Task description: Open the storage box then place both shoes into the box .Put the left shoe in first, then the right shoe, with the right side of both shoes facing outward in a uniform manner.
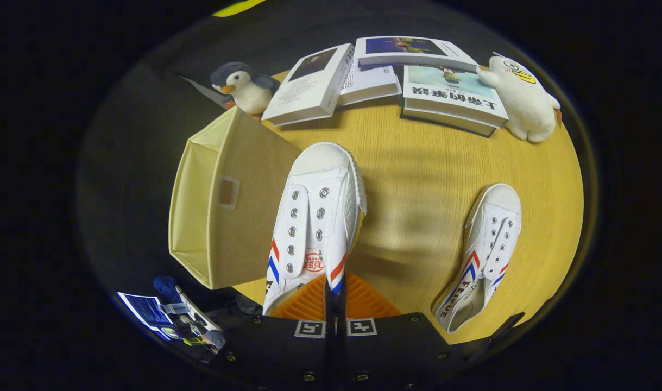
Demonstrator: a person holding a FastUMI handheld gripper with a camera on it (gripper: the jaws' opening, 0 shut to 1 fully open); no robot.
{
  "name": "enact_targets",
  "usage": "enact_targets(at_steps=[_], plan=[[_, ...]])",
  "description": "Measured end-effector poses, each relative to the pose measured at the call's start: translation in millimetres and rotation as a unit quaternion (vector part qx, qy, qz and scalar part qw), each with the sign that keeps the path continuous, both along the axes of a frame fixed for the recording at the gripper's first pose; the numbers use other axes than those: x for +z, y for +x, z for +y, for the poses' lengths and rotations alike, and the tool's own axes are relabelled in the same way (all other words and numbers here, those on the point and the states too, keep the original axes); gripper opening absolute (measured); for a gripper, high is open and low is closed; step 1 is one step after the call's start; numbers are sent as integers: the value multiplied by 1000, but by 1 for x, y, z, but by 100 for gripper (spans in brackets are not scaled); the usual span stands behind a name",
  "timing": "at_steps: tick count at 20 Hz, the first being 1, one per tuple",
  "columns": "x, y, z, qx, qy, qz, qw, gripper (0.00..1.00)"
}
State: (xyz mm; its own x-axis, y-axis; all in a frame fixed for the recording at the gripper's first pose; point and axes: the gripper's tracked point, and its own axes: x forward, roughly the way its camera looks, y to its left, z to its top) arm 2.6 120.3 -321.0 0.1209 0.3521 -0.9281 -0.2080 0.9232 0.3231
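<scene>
My gripper [334, 285] is shut on a white canvas shoe [314, 217] with red and blue stripes. Both fingers pinch the shoe's side wall near the heel, and its toe points away from me above the round wooden table [417, 179]. Just left of the held shoe stands the cream fabric storage box [238, 217], open, with its inside [192, 206] showing on the far-left side. The second white shoe [485, 255] lies flat on the table to the right of the fingers, toe pointing away.
Several books [453, 98] lie along the far side of the table. A penguin plush [241, 87] sits at the far left and a white plush [523, 98] at the far right. The table's edge runs close behind the box.
</scene>
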Motion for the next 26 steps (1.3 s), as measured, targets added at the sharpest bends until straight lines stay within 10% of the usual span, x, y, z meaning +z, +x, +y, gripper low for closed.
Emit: enact_targets(at_steps=[26], plan=[[86, 23, 176, 101, 49, -45, 993, 0]])
